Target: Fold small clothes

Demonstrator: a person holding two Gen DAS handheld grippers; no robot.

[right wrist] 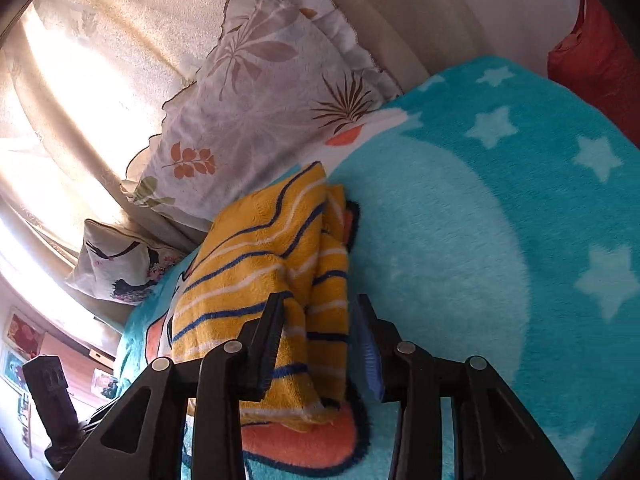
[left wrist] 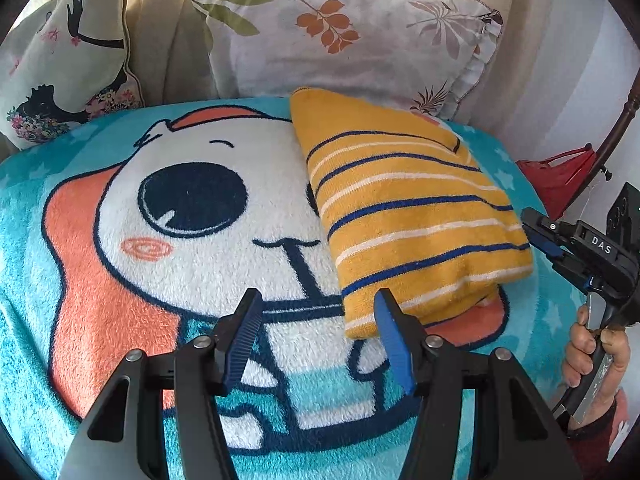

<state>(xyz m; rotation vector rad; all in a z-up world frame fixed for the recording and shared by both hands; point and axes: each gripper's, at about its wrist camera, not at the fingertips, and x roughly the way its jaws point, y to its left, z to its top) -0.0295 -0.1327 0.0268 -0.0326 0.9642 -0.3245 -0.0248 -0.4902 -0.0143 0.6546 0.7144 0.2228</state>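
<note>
Hovering low over the fleecy turquoise cartoon-print blanket [left wrist: 120,208] on the bed, the left hand-held gripper [left wrist: 318,316] has its jaws spread apart and grips nothing; its right blue pad sits just beside the near corner of the folded yellow knit garment with blue and white stripes [left wrist: 408,216]. The right hand-held gripper [right wrist: 320,320], tilted inward from the garment's right edge, is likewise released, its jaws straddling the layered fabric edge without closing. The garment lies as a thick rectangular bundle, layers visible at its near edge, close before a white leaf-print pillow [left wrist: 352,36].
</note>
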